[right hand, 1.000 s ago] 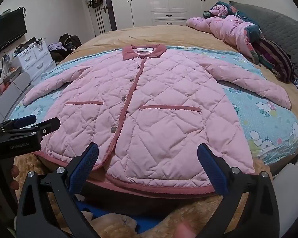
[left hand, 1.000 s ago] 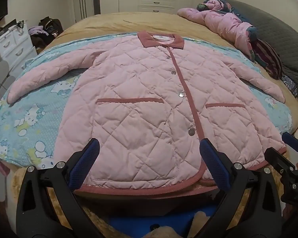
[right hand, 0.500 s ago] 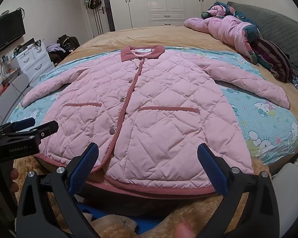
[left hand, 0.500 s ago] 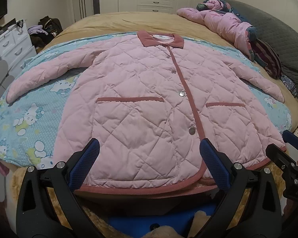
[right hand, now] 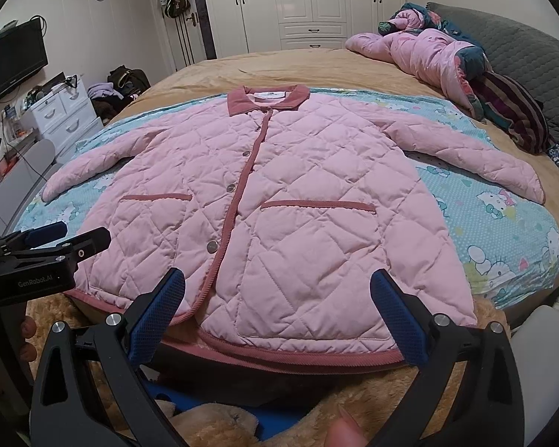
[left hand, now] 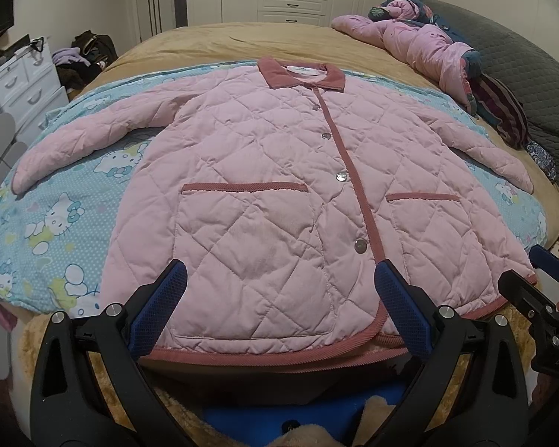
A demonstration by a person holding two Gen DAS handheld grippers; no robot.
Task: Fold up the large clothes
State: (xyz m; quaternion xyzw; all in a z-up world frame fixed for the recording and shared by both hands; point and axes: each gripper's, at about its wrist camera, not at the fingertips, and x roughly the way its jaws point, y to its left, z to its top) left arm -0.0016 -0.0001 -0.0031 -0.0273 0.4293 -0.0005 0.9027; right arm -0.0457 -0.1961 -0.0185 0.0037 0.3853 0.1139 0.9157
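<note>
A pink quilted jacket (left hand: 279, 193) with dark rose trim and collar lies flat, front up and buttoned, sleeves spread, on a blue cartoon-print sheet (left hand: 56, 223); it also shows in the right wrist view (right hand: 279, 205). My left gripper (left hand: 279, 309) is open, hovering just before the hem's left half. My right gripper (right hand: 277, 313) is open before the hem's right half. Each gripper shows in the other's view: the right one (left hand: 540, 290) at the right edge, the left one (right hand: 52, 246) at the left edge. Neither touches the jacket.
A tan bedspread (left hand: 242, 44) covers the bed. A pile of pink bedding and clothes (left hand: 428, 48) lies at the far right by a grey headboard (right hand: 521, 56). White drawers (right hand: 63, 111) and a wardrobe (right hand: 309, 0) stand beyond. A plush toy (right hand: 212, 424) sits below the grippers.
Both views shifted only slightly; the grippers stay open at the hem and the jacket has not moved.
</note>
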